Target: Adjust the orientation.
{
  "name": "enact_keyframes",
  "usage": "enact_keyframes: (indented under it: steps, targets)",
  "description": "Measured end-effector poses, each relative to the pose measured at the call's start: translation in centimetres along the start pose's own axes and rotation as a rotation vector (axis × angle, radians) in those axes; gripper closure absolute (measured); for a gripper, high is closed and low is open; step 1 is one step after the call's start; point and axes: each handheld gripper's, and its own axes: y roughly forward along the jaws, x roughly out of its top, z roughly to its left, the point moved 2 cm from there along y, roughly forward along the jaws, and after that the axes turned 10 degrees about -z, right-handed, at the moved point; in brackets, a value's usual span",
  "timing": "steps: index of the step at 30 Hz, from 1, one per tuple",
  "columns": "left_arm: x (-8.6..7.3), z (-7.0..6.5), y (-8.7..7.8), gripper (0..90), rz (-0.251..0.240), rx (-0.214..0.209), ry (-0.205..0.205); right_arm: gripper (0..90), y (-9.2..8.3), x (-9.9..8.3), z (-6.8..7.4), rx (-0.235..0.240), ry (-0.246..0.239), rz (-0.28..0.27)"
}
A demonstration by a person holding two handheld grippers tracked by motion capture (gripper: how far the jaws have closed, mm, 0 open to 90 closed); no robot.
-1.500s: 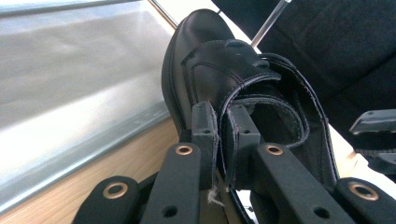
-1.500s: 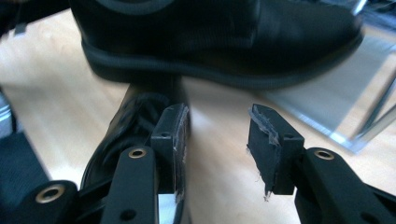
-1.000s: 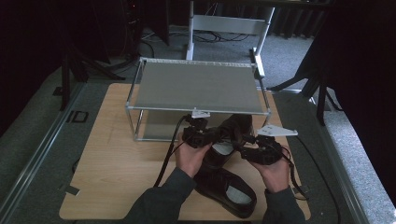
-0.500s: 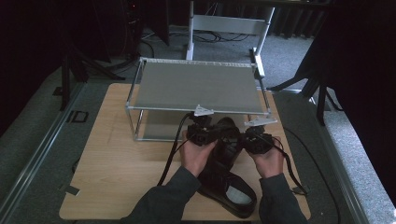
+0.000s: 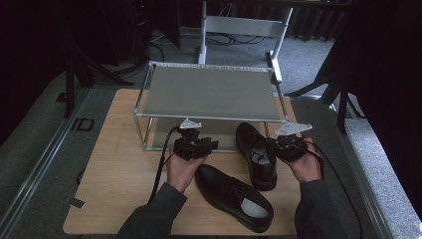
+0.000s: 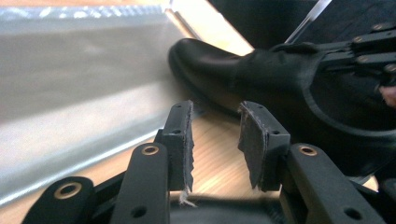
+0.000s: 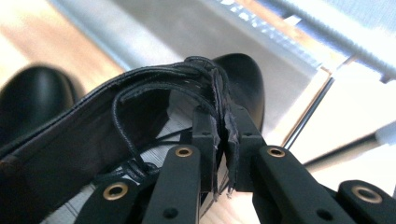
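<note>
Two black leather lace-up shoes, one gripped and heading for the rack.

The right gripper [image 5: 272, 147] is closed on the side wall of the far black leather shoe [image 5: 257, 153], its pads pinching the leather next to the laces; this shoe points toward the low grey metal shelf rack [image 5: 209, 92] on the wooden table [image 5: 117, 174]. The left gripper [image 6: 215, 140] has just been opening its jaws, and nothing is between them; it hovers in front of the rack's lower level. The second black shoe [image 5: 234, 196] lies near the person, between both hands. I judge the step is placing the held shoe under the rack; the next move needs a straight push forward, toe first, without touching the frame.
</note>
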Motion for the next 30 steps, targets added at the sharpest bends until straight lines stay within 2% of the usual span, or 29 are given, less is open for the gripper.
enact_keyframes:
  steps: [3,5,6,8,10,12,14,16,17,18,20,23,26,28,30]
  targets:
    - [-1.2,0.5,-0.4,62.4,0.021,0.000,0.003,83.4,-0.1,-1.5,-0.4,0.051,-0.031,0.002]
    - [-2.0,0.6,-0.7,61.6,0.032,-0.009,0.006,83.4,0.0,-2.6,-0.6,0.087,-0.034,0.006]
    - [-2.6,0.6,-0.8,61.3,0.048,-0.016,0.019,83.3,-0.1,-3.2,-0.8,0.103,-0.025,-0.007]
    - [-3.7,0.5,-1.0,60.5,0.069,-0.021,0.033,82.9,-0.3,-4.3,-0.9,0.153,-0.035,-0.021]
    - [-4.7,0.4,-1.2,60.2,0.079,-0.037,0.041,82.3,-0.5,-5.1,-0.9,0.181,-0.045,-0.018]
    - [-5.9,0.2,-1.6,59.7,0.094,-0.043,0.050,81.2,-0.6,-5.9,-0.8,0.206,-0.058,-0.004]
    - [-7.4,-0.2,-1.9,59.7,0.113,-0.054,0.060,75.7,-0.7,-6.6,-0.6,0.216,-0.040,0.029]
    - [-8.6,-0.7,-2.2,59.5,0.130,-0.062,0.075,68.7,-0.8,-7.0,-0.4,0.202,-0.005,0.018]
    - [-8.6,-0.7,-2.2,59.4,0.130,-0.062,0.075,68.7,-0.8,-7.0,-0.4,0.202,-0.005,0.018]
    - [-9.6,-1.1,-2.4,59.4,0.132,-0.078,0.082,64.0,-0.7,-7.1,-0.3,0.196,0.003,0.021]
    - [-10.7,-1.8,-2.7,59.0,0.138,-0.095,0.091,56.0,-0.1,-7.4,0.1,0.160,0.031,0.042]
    - [-12.2,-3.0,-2.8,59.0,0.162,-0.133,0.123,54.5,0.8,-7.5,0.5,0.125,0.044,0.060]
    - [-13.5,-4.2,-2.6,59.4,0.183,-0.183,0.131,62.7,1.2,-7.3,0.7,0.088,0.046,0.059]
    - [-14.3,-5.2,-2.2,60.1,0.211,-0.222,0.160,70.8,1.0,-7.3,0.9,0.080,0.014,0.055]
    - [-14.7,-6.0,-1.9,61.5,0.227,-0.252,0.179,76.0,0.7,-7.3,0.8,0.082,0.006,0.052]
